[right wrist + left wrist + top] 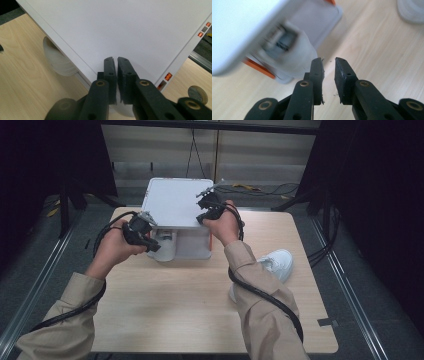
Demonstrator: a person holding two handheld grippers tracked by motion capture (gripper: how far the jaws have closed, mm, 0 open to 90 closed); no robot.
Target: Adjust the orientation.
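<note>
High view: white lid stands raised over the box mid-surface. My right claw sits at its near-right corner, jaws almost together, empty I think. Left claw, jaws apart, sits under the left edge.

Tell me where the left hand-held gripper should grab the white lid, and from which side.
Grip the white lid's thin near-left edge, coming in level from the person's side. The lid is a flat panel raised above its base, so that rim probably fits between the jaws of the left hand-held gripper.
</note>
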